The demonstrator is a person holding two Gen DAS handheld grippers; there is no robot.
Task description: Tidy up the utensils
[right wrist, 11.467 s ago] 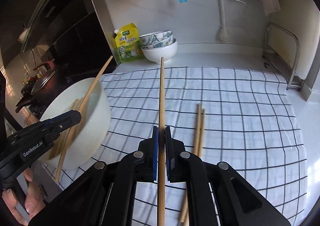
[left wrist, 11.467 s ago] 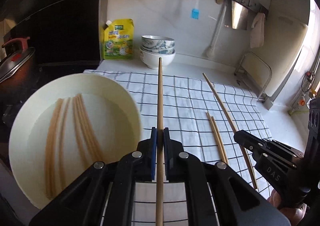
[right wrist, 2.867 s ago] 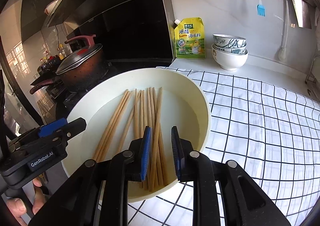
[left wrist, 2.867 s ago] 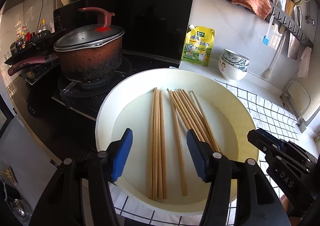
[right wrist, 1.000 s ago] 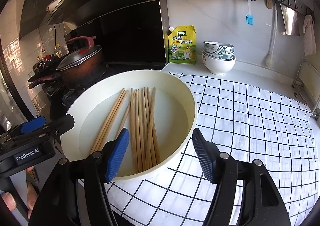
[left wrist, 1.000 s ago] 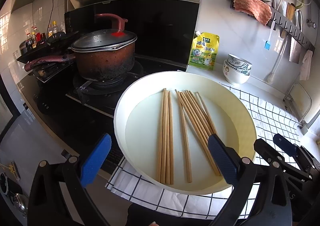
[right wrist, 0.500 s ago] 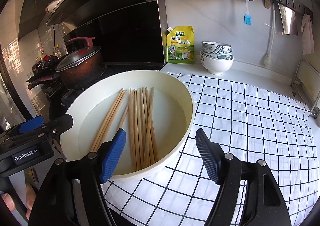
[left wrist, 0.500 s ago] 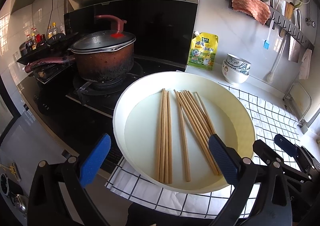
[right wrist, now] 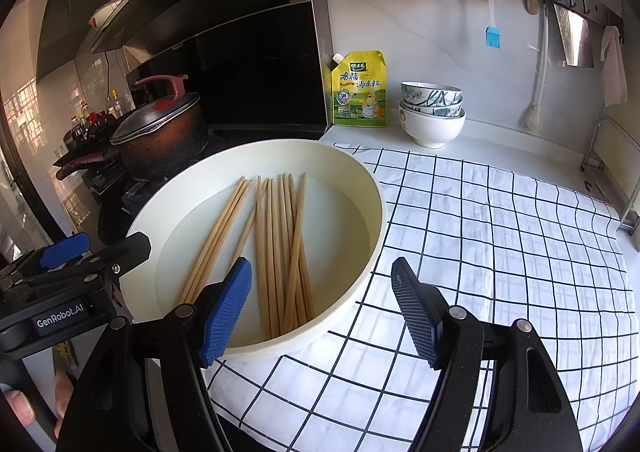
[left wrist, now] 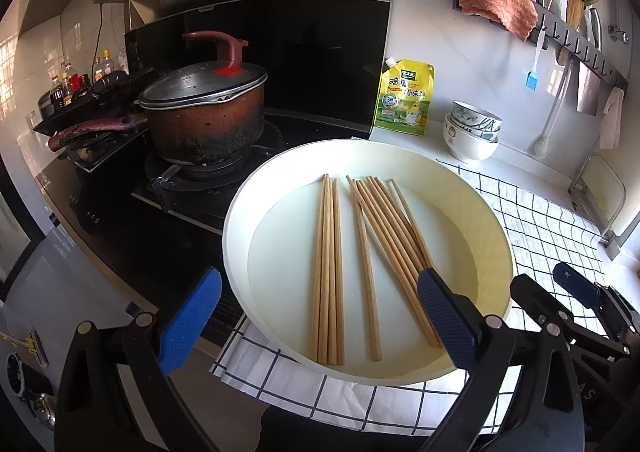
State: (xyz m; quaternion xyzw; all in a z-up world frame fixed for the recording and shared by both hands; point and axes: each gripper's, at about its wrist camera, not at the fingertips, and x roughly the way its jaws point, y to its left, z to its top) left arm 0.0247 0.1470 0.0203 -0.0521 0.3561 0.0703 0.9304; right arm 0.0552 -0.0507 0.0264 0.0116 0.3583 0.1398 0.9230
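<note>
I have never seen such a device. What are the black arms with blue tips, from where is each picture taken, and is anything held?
They are two hand-held grippers, each with a camera looking along its fingers. One picture is from the left gripper, the other from the right gripper. Both stand open and hold nothing. In front, a cream bowl rests on a checked cloth and holds a bundle of wooden chopsticks. Behind are a pot, a yellow pouch and stacked small bowls.

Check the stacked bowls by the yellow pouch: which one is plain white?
The bottom bowl. It is plain white and carries the stack; the bowls nested above it have a dark blue-grey pattern.
</note>
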